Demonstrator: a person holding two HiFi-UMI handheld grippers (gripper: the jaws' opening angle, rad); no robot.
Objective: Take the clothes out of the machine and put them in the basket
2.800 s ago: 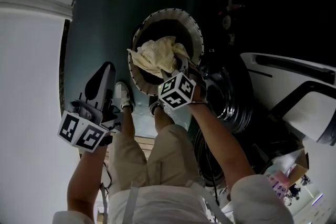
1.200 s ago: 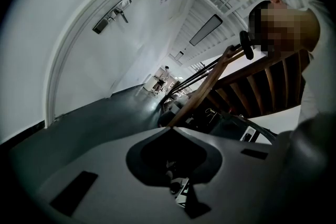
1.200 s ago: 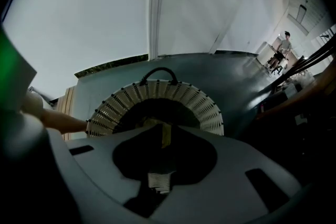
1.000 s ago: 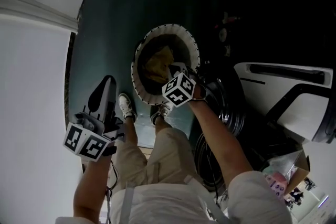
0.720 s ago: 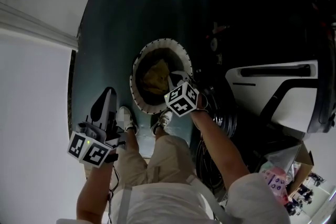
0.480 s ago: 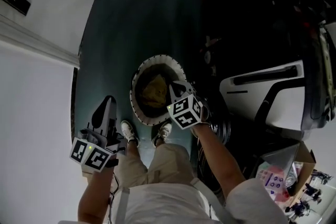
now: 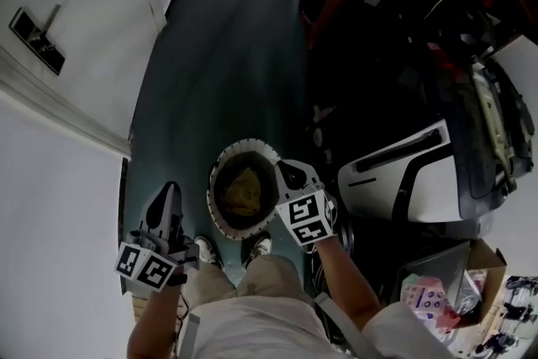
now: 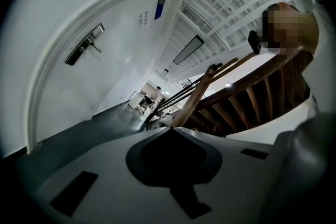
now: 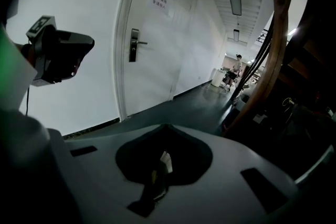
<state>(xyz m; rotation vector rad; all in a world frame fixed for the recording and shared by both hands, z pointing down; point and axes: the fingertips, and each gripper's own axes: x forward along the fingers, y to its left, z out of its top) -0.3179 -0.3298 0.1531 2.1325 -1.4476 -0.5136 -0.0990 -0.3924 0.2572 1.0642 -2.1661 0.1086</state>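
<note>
The round basket with a white woven rim stands on the dark floor in front of my feet, and a yellow cloth lies inside it. My right gripper hovers over the basket's right rim, shut, with no clothes in it. To the left of the basket my left gripper is also shut and holds nothing. In the left gripper view the left gripper points level down a corridor. The right gripper aims at the floor by a door. The white washing machine is at the right.
A white door with a lever handle and a white wall run along the left. A wooden stair rail and dark clutter fill the right. A cardboard box sits beside the machine. My left gripper shows in the right gripper view.
Both grippers have risen, and the basket now looks smaller and farther below. The right gripper has come up out of the basket, leaving the yellow cloth lying inside.
</note>
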